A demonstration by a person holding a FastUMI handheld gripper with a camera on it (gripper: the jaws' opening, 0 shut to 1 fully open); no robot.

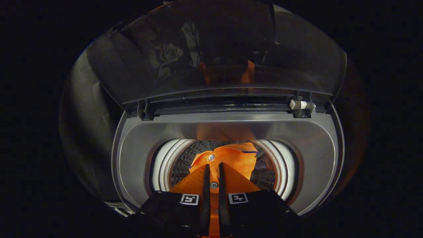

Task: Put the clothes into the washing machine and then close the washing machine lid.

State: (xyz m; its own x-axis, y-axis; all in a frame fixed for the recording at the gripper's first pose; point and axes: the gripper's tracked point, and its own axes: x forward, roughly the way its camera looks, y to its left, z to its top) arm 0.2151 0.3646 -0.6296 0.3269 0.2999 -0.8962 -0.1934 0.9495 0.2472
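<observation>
The gripper [213, 167] had its two black fingers [206, 185] pinched nearly together on a strip of orange buttoned shirt [231, 158], which hung straight ahead and down into the round perforated drum of the grey washing machine [138, 158], its dark lid [214, 49] upright at the far side.

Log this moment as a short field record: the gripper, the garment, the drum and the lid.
gripper: black two-finger gripper, fingers nearly closed, pinching a strip of the garment between them
garment: orange buttoned shirt, bunched, hanging down into the drum just ahead of the fingertips
drum: perforated metal washing machine drum with a white rim, open at the top
lid: dark translucent washing machine lid, raised upright behind the opening
task state: shirt in the drum but not released; lid not yet closed
</observation>
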